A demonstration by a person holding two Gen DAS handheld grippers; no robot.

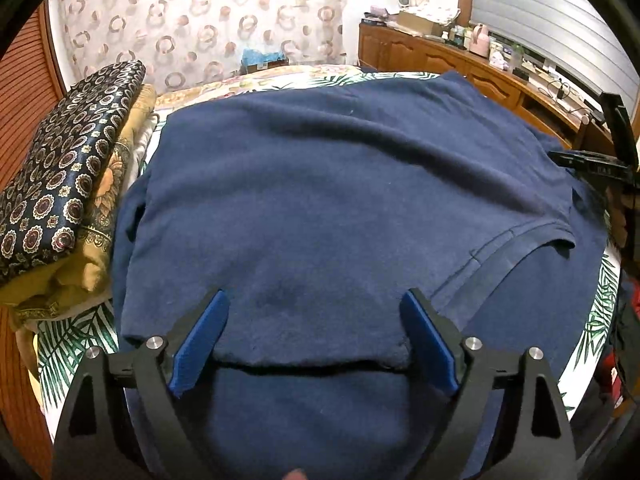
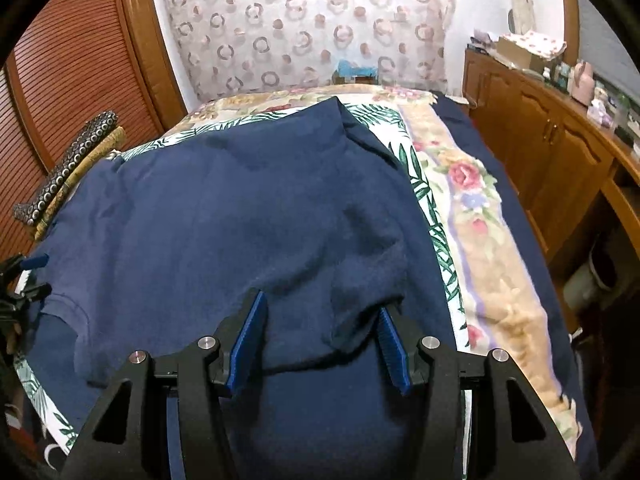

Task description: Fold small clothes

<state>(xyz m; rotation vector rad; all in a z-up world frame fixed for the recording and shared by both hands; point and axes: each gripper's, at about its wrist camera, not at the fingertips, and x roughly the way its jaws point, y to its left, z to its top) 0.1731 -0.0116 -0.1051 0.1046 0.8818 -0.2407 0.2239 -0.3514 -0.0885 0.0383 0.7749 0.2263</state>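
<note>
A navy blue shirt (image 1: pixel 320 180) lies spread over the bed, also visible in the right wrist view (image 2: pixel 220 208). Its near part is doubled over, and the folded edge (image 1: pixel 304 364) runs straight across between the blue pads of my left gripper (image 1: pixel 314 294). That gripper stands wide open just above the cloth, pressing nothing. My right gripper (image 2: pixel 322 302) hovers over the shirt's right side with its jaws apart. A rumpled fold (image 2: pixel 352 320) lies between its pads, overlapping the right one, and no pinch shows. The left gripper (image 2: pixel 38 276) shows at the left edge of the right wrist view.
The bed carries a palm-leaf sheet (image 2: pixel 424 200) and a floral blanket (image 2: pixel 492 264). A stack of folded patterned fabrics (image 1: pixel 60 184) sits to the left of the shirt. A wooden cabinet (image 2: pixel 560 152) with clutter on top runs along the right, and a louvred door (image 2: pixel 72 72) stands at the left.
</note>
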